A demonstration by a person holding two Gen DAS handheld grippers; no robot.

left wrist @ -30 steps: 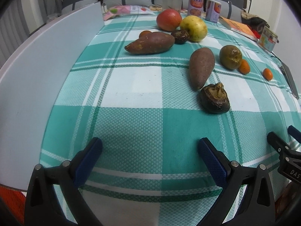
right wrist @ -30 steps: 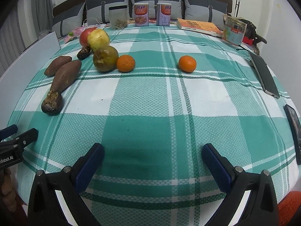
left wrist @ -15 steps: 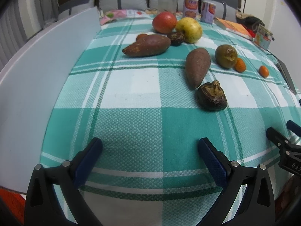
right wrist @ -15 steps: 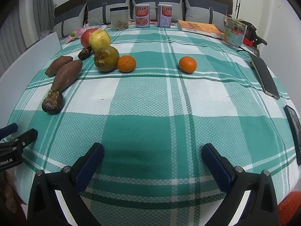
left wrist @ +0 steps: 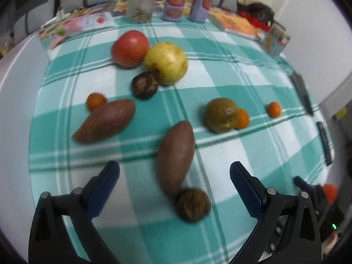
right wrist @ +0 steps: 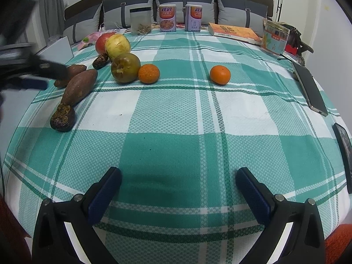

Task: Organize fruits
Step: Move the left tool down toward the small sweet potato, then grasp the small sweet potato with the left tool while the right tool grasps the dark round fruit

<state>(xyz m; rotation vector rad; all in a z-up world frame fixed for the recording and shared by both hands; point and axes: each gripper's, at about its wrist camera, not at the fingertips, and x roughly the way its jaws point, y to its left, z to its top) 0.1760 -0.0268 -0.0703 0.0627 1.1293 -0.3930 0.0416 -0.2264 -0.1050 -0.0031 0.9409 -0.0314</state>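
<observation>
Both tongs spread, empty | sweet potato (left wrist: 176,156) between left tongs (left wrist: 175,173) tips | right tongs (right wrist: 178,181) well apart

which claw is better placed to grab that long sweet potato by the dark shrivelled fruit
Left. The left claw is open right over the sweet potato, which lies between its fingers. The right claw is open over bare cloth, far from it.

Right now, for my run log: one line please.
left gripper: open, above sweet potato | right gripper: open, empty | fruits: loose on tablecloth
</observation>
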